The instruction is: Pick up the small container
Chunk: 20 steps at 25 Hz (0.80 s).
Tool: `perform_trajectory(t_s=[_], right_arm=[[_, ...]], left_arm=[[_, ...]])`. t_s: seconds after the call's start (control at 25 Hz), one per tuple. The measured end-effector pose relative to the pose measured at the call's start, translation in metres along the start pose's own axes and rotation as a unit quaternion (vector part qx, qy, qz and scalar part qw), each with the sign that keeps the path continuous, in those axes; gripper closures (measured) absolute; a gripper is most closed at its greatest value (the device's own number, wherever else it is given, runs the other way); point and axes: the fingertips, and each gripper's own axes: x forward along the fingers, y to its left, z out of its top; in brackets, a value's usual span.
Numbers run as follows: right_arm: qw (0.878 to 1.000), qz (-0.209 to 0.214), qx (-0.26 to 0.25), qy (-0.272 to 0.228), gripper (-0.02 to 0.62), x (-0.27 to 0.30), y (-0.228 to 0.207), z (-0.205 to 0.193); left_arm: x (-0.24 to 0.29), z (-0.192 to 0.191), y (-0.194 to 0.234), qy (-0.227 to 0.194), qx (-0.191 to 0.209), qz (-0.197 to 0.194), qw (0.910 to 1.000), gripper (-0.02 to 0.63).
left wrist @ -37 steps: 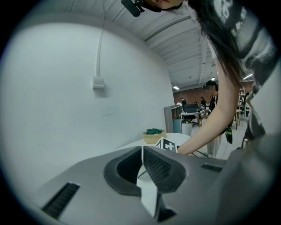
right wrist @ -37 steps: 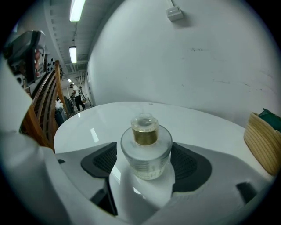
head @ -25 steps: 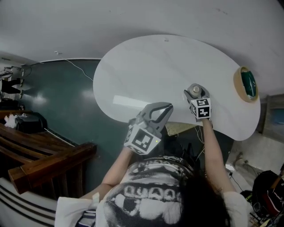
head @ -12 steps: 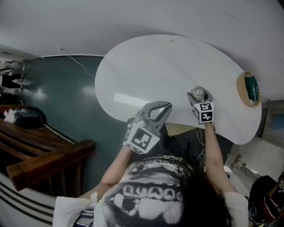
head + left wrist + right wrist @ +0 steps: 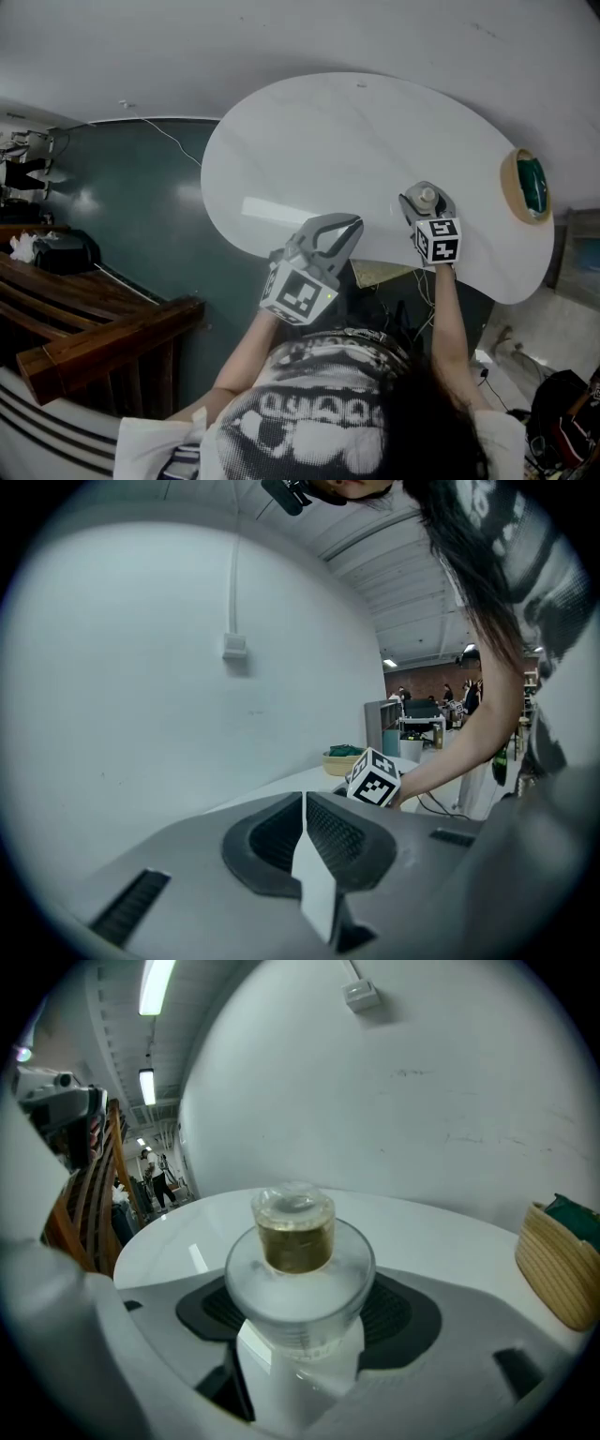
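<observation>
We have the small container (image 5: 298,1241) sitting between the jaws of the right hand-held gripper (image 5: 300,1335), the ribbed dark pads closed against its pale lower body, while its wider clear shoulder and amber-tinted cap stand above them. In the head view the right hand-held gripper (image 5: 427,200) and the small container (image 5: 427,196) are over the right part of the white tabletop (image 5: 328,141), close to its near edge. We cannot tell whether the base is on the surface or just off it. The main risk we see is slip: the body looks smooth and rounded, and the hold sits low, so a tilt of the wrist could let the top-heavy piece rock or slide out. So close to the near edge, a drop could well go to the floor. A harder squeeze might crack or pop the thin wall. A swing to the right could bring it towards the woven basket (image 5: 523,184) at the far right. The left hand-held gripper (image 5: 349,223) hovers by the near edge, jaws together and empty, too far away to catch anything.
</observation>
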Motion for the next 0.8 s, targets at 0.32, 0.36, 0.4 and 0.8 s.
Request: perform_trajectory(t_s=[0.32, 0.36, 0.4, 0.8], right_arm=[[0.999, -0.003, 0.0, -0.034, 0.265, -0.038, 0.006, 0.03], [0.999, -0.003, -0.001, -0.037, 0.264, -0.044, 0.008, 0.032], [0.999, -0.003, -0.001, -0.041, 0.264, -0.05, 0.01, 0.035], [0.998, -0.01, 0.005, -0.057, 0.265, -0.109, 0.024, 0.032]], left_arm=[[0.003, 0.002, -0.008, -0.004, 0.003, -0.005, 1.0, 0.594], [0.003, 0.002, -0.009, -0.005, 0.003, -0.006, 1.0, 0.594], [0.004, 0.003, -0.011, -0.005, 0.003, -0.007, 1.0, 0.594], [0.008, 0.007, -0.038, -0.012, 0.007, -0.021, 0.9997, 0.594]])
